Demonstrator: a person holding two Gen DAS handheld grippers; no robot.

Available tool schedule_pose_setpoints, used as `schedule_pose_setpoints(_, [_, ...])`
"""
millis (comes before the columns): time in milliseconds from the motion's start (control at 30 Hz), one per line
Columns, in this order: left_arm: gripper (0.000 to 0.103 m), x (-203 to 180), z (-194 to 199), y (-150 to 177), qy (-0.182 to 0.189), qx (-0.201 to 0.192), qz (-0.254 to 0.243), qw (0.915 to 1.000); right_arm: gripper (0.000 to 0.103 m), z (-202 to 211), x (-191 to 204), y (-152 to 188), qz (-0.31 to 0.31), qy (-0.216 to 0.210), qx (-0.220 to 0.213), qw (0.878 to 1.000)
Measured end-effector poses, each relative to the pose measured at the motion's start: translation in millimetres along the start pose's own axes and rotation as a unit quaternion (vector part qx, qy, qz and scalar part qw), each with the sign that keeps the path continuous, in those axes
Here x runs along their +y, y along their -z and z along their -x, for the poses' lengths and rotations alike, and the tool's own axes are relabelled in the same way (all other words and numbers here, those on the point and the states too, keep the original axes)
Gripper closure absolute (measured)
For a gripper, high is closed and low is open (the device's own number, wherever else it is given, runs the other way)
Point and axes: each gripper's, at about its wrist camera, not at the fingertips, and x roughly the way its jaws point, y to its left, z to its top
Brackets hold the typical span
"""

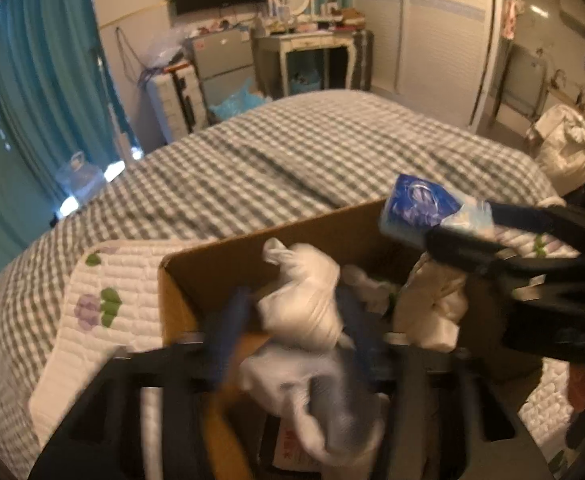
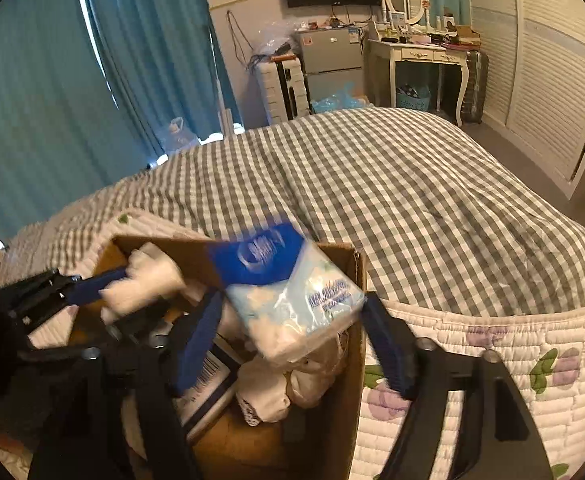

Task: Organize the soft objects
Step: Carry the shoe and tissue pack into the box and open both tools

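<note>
cardboard box (image 2: pixel 348 360) crowded with white bundles (image 1: pixel 304 304), both grippers over its opening, tissue pack (image 2: pixel 288 300) blocking the right side, checked bedspread (image 2: pixel 412 200) beyond the box bare and open, quilted mat (image 2: pixel 512 360) flanking it

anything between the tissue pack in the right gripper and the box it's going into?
Partly. The tissue pack hangs in the right gripper over the open cardboard box, but white bundles already lie beneath it, and the left gripper holds a white cloth bundle over the same opening.
</note>
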Motion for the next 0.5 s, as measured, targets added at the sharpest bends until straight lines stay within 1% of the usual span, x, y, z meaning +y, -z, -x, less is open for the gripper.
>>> schedule_pose_setpoints(33, [0.025,0,5,2,-0.013,-0.009,0.004,0.9999,0.020,5,0,-1,-0.002,0.001,-0.007,1.000])
schedule_pose_setpoints(100, [0.025,-1,17,4,-0.022,-0.028,0.002,0.9994,0.020,18,1,-2,-0.004,0.004,-0.018,1.000])
schedule_pose_setpoints(167, [0.025,-1,31,4,-0.027,-0.032,0.003,0.9991,0.020,36,6,-8,-0.007,0.008,-0.033,0.999])
schedule_pose_setpoints(233, [0.025,1,51,2,-0.032,-0.046,0.006,0.9984,0.020,59,13,-12,-0.007,0.009,-0.046,0.999])
schedule_pose_setpoints(333, [0.025,3,99,-3,-0.048,-0.085,0.008,0.9952,0.020,106,26,-17,0.003,0.016,-0.072,0.997])
schedule_pose_setpoints(367, [0.025,4,120,-5,-0.050,-0.103,0.010,0.9934,0.020,131,33,-19,0.008,0.021,-0.088,0.996])
schedule_pose_setpoints(400, [0.025,6,146,-7,-0.052,-0.123,0.014,0.9909,0.020,152,37,-21,0.013,0.025,-0.102,0.994])
schedule_pose_setpoints(433, [0.025,6,163,-8,-0.052,-0.137,0.017,0.9890,0.020,173,42,-24,0.019,0.031,-0.116,0.993])
schedule_pose_setpoints(500, [0.025,8,210,-7,-0.054,-0.178,0.022,0.9823,0.020,215,54,-23,0.032,0.043,-0.147,0.988])
